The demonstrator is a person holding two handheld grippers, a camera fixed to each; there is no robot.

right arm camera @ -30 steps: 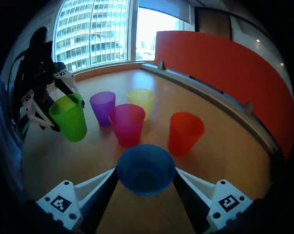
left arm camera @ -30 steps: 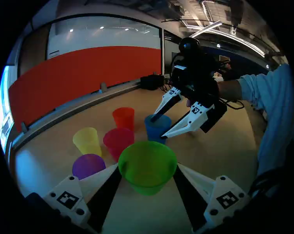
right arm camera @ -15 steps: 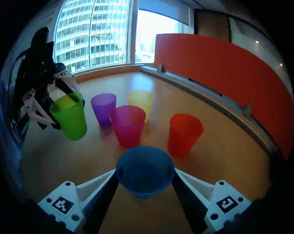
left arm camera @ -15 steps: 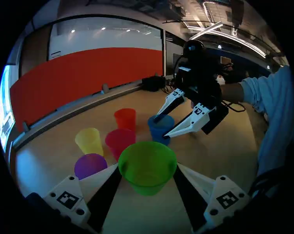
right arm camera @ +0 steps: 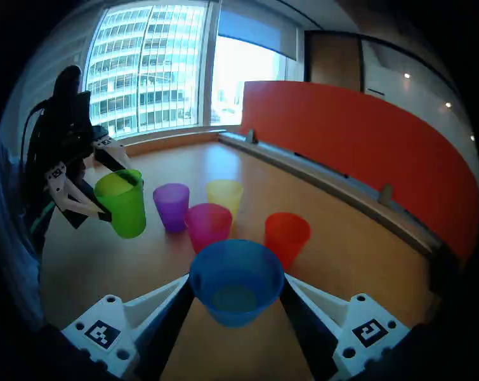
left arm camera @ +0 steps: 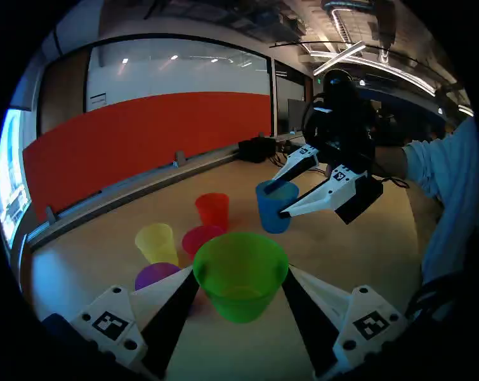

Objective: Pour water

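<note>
My left gripper (left arm camera: 240,286) is shut on a translucent green cup (left arm camera: 240,272), held upright above the wooden table; the same green cup (right arm camera: 120,203) appears at the left of the right gripper view, between white fingers (right arm camera: 74,200). My right gripper (right arm camera: 236,293) is shut on a blue cup (right arm camera: 236,279) with a little liquid at its bottom. In the left gripper view that blue cup (left arm camera: 276,206) hangs in the air at right of centre, held by a hand with a light blue sleeve (left arm camera: 448,171).
Several cups stand on the wooden table (right arm camera: 341,254): purple (right arm camera: 171,206), yellow (right arm camera: 224,195), pink (right arm camera: 208,225) and orange (right arm camera: 286,236). A red wall panel (left arm camera: 144,140) runs behind the table, and tall windows (right arm camera: 150,70) are at its far end.
Both grippers have risen with their cups, so the standing cups look lower and smaller. The blue cup has lifted off the table and away from the group.
</note>
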